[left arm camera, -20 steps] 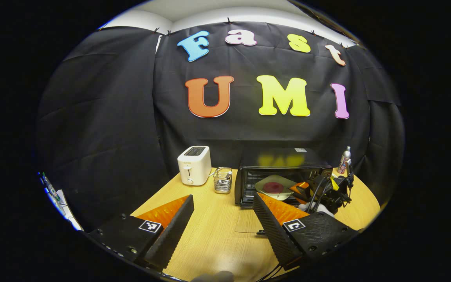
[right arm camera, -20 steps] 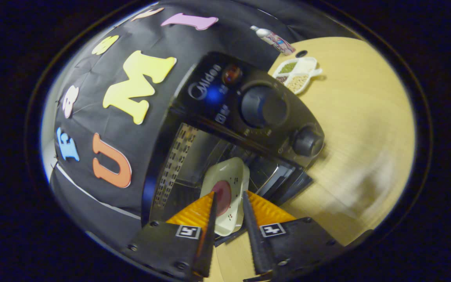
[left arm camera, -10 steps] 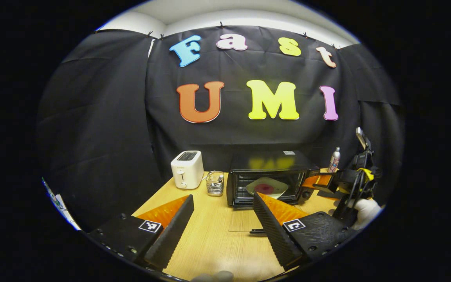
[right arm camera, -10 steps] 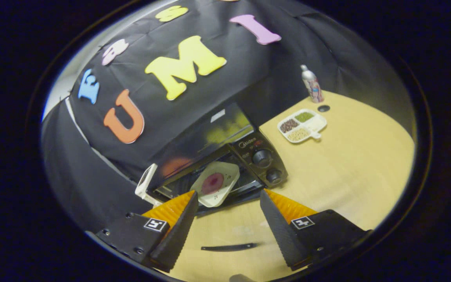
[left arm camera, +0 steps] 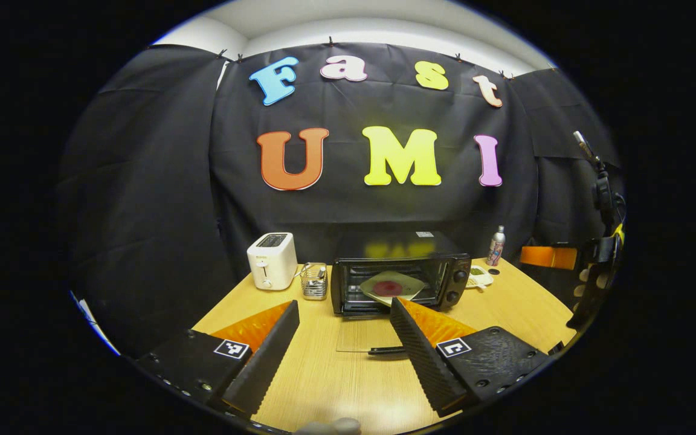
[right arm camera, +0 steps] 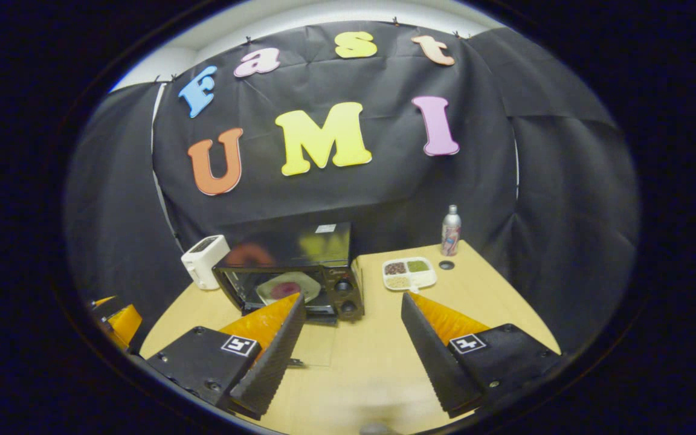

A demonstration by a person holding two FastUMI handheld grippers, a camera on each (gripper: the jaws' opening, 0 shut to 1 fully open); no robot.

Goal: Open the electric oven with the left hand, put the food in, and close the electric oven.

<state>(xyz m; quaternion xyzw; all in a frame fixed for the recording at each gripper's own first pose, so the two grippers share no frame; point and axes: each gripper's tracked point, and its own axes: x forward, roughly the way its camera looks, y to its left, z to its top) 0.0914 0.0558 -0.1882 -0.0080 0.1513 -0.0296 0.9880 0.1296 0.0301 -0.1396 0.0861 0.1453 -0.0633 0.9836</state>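
A: Where's the food?
B: The plate (left arm camera: 391,286) sits inside the oven (left arm camera: 400,273), door (left arm camera: 365,334) flat on the desk (left arm camera: 336,374).
A: Fingers?
B: Both grippers' fingers spread, empty; left gripper (left arm camera: 342,344) near the door, probably to close it.

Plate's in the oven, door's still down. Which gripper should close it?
Left. The left gripper is open and faces the oven, with the lowered door's handle just beyond its fingers. The right gripper, also open, sits off to the oven's knob side.
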